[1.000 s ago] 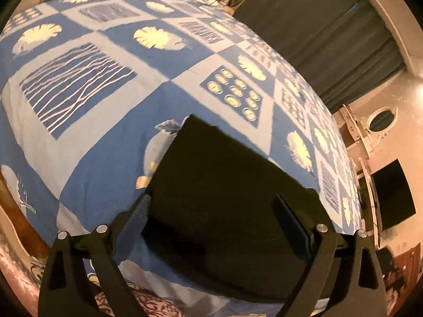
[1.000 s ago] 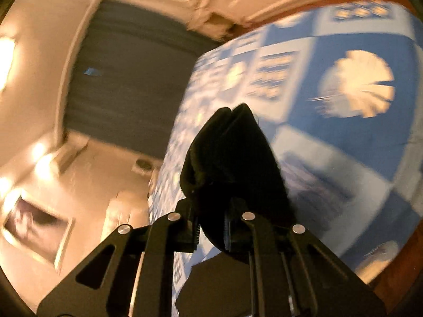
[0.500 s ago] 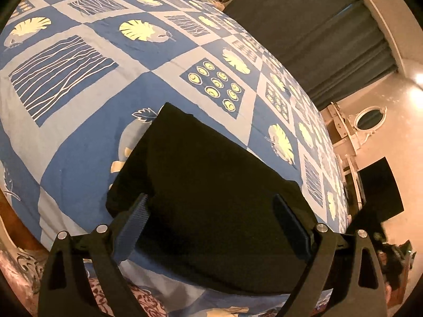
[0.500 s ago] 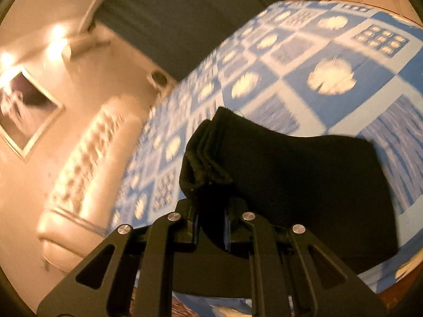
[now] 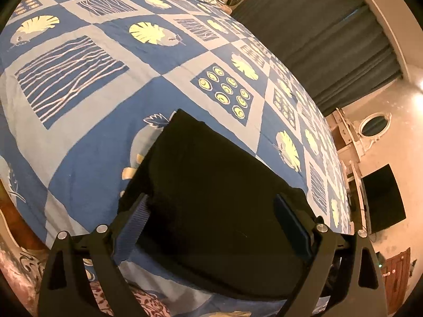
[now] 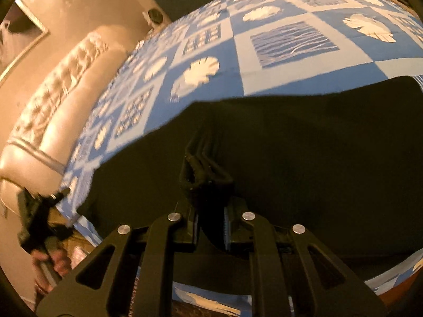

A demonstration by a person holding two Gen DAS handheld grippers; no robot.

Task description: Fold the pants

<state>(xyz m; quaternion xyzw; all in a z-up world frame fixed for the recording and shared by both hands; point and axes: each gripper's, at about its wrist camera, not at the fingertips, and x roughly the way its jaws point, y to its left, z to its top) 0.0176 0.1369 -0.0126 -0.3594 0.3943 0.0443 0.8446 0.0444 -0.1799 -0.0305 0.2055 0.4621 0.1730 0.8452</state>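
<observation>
In the right wrist view, the right gripper (image 6: 210, 231) sits lowest in the frame, its jaws nearly closed and pinching a bunched, layered fold of the black fabric pants (image 6: 304, 142). The pinched edge rises as a small ridge just beyond the fingertips, while the rest of the garment spreads flat past it as a broad dark slab. At the lower left edge of that view the person's left hand (image 6: 50, 264) grips the handle of the other black tool, beside the corner of the bed.

In the left wrist view, the left gripper (image 5: 211, 227) has its jaws spread wide with nothing between them; the ribbed fingertips (image 5: 134, 219) hover over the near end of the pants (image 5: 211, 192), and whether they touch the cloth cannot be told. The pants lie folded into a rough rectangle near the bed's close edge.

Under them is the blue-and-pale-blue checked bedspread with leaf, wavy-line and oval-dot prints (image 5: 87, 121), covering the bed and running far back. Beyond the bed on one side stands a cream tufted leather headboard (image 6: 53, 100). On the other side hang dark grey pleated curtains (image 5: 330, 34), with a white-framed oval mirror (image 5: 374, 126) and a black flat screen (image 5: 383, 198) against the pinkish wall.
</observation>
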